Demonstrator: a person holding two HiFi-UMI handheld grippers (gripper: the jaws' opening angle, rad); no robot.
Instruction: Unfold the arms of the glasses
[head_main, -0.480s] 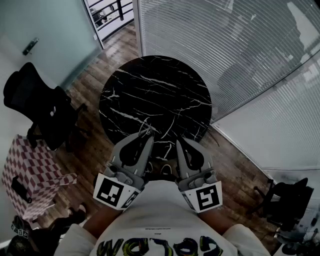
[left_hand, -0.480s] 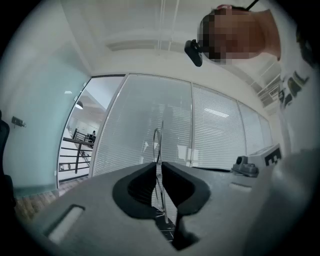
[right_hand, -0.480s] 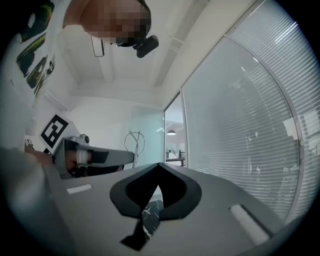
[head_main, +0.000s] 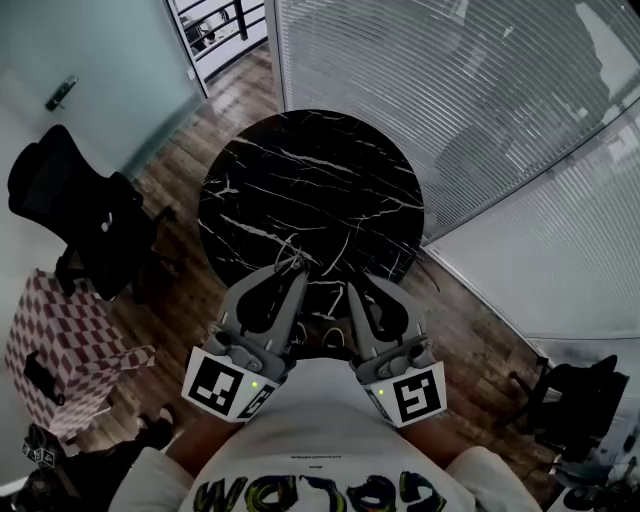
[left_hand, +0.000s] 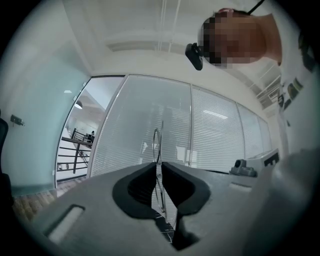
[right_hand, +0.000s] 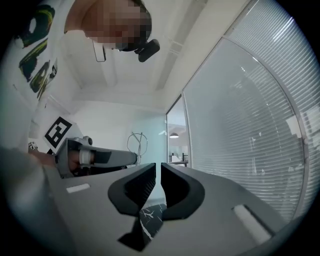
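Glasses (head_main: 291, 262): thin wire frame, pinched at the tips of the left tool (head_main: 297, 272) and held above the near edge of the table (head_main: 310, 190). Whether the arms are folded, no view resolves.

Right tool (head_main: 360, 287): just to the right of the left tool and roughly parallel to it. Its tips are near the glasses but apart from them. Its jaws stand a narrow slit apart, with nothing between them.

Surroundings, head view:
- Round black marble table ahead of and below both tools.
- Black office chair (head_main: 75, 215) and checkered box (head_main: 60, 350) well off to the left tool's left, on the wooden floor (head_main: 180, 180).
- Glass partition with blinds (head_main: 450, 100) beyond the table and round to the right tool's right.
- Second dark chair (head_main: 565, 400) far right.
- Person's shirt (head_main: 330, 440) directly behind both tools.

Left gripper view: the pads are closed on the wire, which runs down between them. One rim loop (left_hand: 158, 145) stands up past the tips against the blinds. A stair railing (left_hand: 75, 145) shows far left, seen here only in part.

Right gripper view: the left tool lies across the scene to the left and blocks that side. The wire loop (right_hand: 136, 142) rises at its tip, a side profile the head view shows only as a small tangle. Marble shows below the slit.
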